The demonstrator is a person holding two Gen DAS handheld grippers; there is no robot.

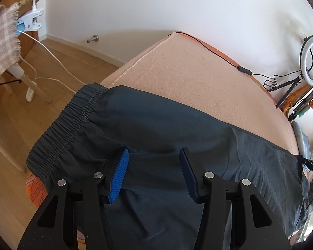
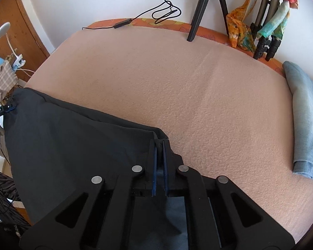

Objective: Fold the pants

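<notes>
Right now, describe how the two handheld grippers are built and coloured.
Both match: the left gripper and right gripper have matte black angular linkage arms with triangular cutouts and round silver pivot pins. The jaws carry blue pads, ribbed on the gripping face. No cables or sleeves show on them.

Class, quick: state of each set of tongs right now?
Left tongs: open, over the pants.
Right tongs: shut on the pants' hem corner.

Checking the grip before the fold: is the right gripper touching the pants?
Touching. The right wrist view shows the right gripper with its jaws closed on the corner of the dark pants, fabric pinched between the blue pads.
</notes>
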